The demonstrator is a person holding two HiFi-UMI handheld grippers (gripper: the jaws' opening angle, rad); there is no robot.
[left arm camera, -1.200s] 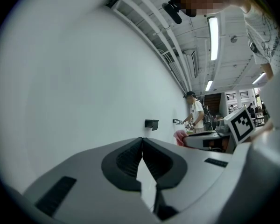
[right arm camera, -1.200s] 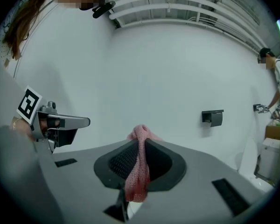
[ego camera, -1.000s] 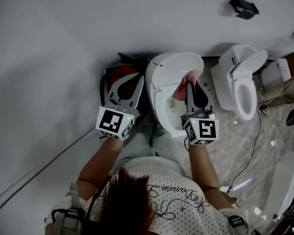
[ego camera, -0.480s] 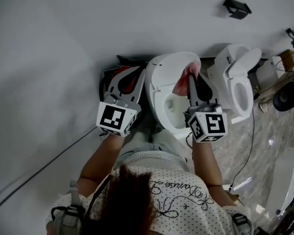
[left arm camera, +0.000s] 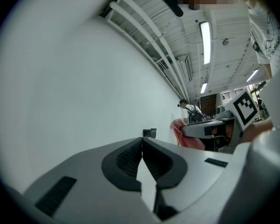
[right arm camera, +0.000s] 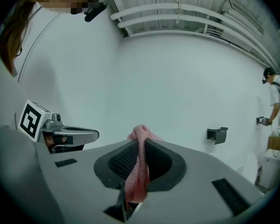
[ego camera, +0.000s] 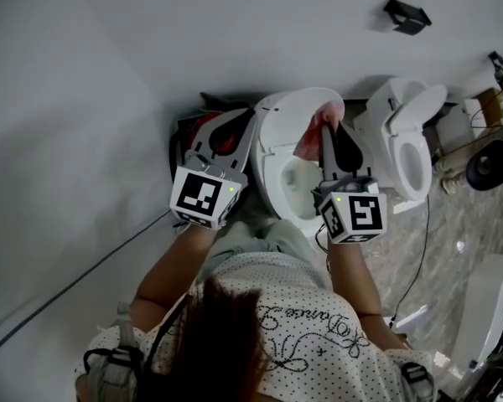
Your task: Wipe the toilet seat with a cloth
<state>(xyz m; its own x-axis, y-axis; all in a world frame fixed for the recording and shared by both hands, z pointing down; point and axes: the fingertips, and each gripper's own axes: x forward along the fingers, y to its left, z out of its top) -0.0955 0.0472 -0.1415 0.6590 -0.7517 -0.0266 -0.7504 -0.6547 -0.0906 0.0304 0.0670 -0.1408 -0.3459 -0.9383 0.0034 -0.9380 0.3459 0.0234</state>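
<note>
A white toilet [ego camera: 272, 136] stands against the wall, its seat ringing the open bowl [ego camera: 295, 178]. My right gripper [ego camera: 328, 130] is shut on a pink cloth [ego camera: 317, 132], held at the seat's back right part. In the right gripper view the cloth [right arm camera: 138, 164] hangs pinched between the black pads. My left gripper [ego camera: 239, 122] hovers at the toilet's left side, jaws pressed together with nothing between them [left arm camera: 142, 143]. The left gripper view also catches the cloth [left arm camera: 185, 135] and the right gripper [left arm camera: 209, 129].
A second white toilet [ego camera: 409, 145] stands close on the right. A black holder [ego camera: 406, 13] is fixed to the wall. A red and black object [ego camera: 201, 131] sits left of the toilet. A cable [ego camera: 425, 245] crosses the floor. Another person [right arm camera: 276, 97] stands far right.
My left gripper has shifted slightly right, closer to the toilet's left rim. The right gripper still holds the cloth at about the same spot on the seat.
</note>
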